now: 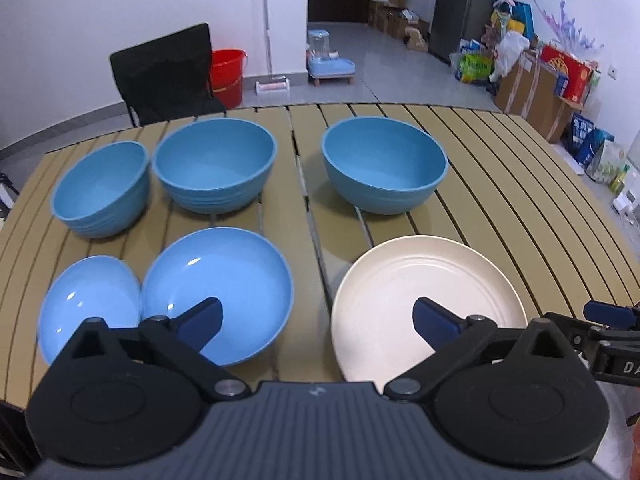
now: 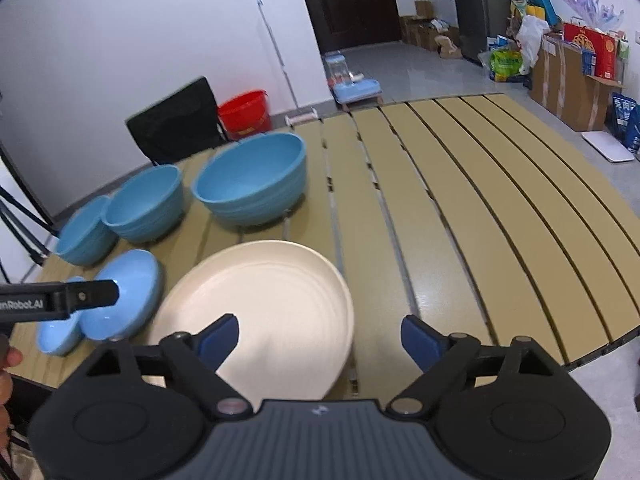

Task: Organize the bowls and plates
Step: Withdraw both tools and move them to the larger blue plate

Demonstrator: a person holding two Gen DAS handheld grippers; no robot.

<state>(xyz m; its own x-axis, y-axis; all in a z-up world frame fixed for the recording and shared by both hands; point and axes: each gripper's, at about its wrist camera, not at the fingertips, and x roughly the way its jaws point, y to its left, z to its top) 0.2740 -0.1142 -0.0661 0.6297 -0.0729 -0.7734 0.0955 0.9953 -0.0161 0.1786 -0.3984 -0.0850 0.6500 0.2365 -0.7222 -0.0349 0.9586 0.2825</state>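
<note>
Our left gripper (image 1: 316, 322) and right gripper (image 2: 320, 338) both hang spread and empty, the cream plate (image 2: 260, 304) just beneath them.

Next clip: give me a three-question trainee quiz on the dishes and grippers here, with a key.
1. How many blue bowls stand in the back row?
2. True or false: the cream plate is stacked on a blue plate.
3. The left gripper is: A) shut on a bowl B) open and empty C) shut on the plate.

Key: 1. Three. 2. False; it lies alone on the slatted table. 3. B.
</note>
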